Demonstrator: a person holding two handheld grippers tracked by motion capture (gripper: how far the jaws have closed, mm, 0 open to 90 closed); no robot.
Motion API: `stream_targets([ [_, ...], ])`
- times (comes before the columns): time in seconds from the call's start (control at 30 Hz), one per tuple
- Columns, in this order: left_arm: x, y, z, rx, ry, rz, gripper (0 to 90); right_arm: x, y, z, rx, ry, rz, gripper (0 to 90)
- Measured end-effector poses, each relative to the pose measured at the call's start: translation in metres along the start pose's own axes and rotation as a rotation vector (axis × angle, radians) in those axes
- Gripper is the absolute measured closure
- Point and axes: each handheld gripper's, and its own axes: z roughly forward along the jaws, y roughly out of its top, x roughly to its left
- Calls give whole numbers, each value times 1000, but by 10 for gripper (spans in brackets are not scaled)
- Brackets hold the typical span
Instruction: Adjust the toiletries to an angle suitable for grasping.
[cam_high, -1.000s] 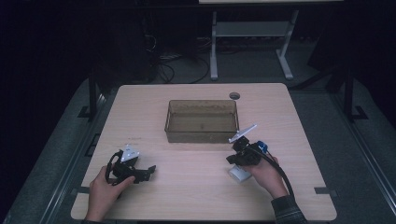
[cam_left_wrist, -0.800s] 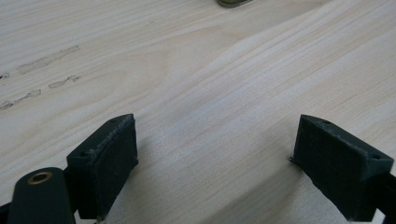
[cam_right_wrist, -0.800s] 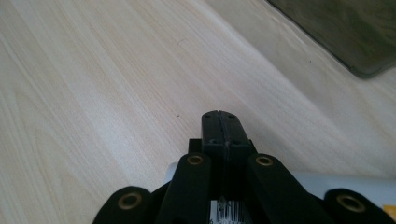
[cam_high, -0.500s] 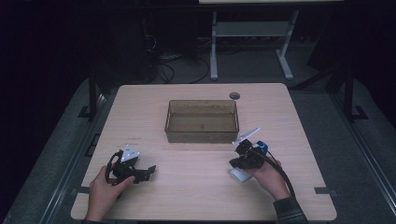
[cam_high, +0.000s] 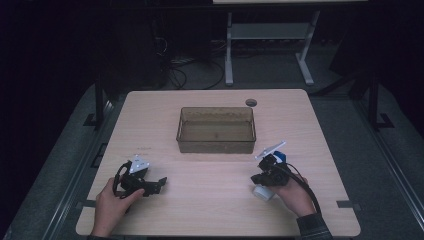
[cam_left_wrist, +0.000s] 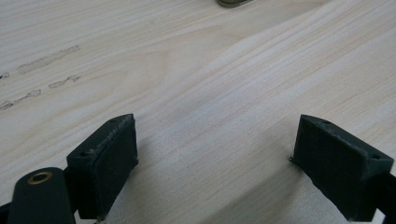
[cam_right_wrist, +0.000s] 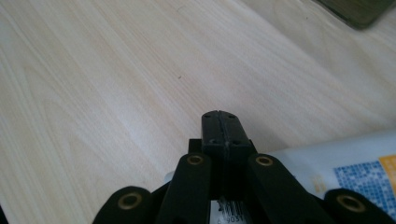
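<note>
A dark room surrounds a pale wooden table (cam_high: 215, 210), with cables and a metal stand (cam_high: 267, 40) on the floor beyond its far edge.

At the near left, the person's left hand (cam_high: 111, 207) holds the left gripper (cam_high: 156, 184) low over the tabletop. In the left gripper view its two black jaws stand wide apart with bare wood grain between them and nothing in their grasp; faint smudge marks (cam_left_wrist: 44, 74) show on the wood to the far left.

In the middle of the table, toward the far side, sits a translucent brownish bin (cam_high: 216, 129), a small dark hole (cam_high: 251, 102) in the tabletop just beyond its far right corner.

At the near right, the right hand (cam_high: 295, 197) holds the right gripper (cam_high: 257, 178), its cable (cam_high: 307, 187) looping back over the wrist. In the right gripper view its jaws are pressed together, tip against tip, with nothing between them. Just beside and under the gripper lies a white bottle-like object (cam_right_wrist: 345, 165) with a blue and orange printed label; in the high view it is a white shape (cam_high: 263, 192) on the table touching the hand.
</note>
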Motion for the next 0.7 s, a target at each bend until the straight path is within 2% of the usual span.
stream_targets([
  [0.7,0,0,0,5,0,5,122,0,-32,-14,11,-12,59,897],
])
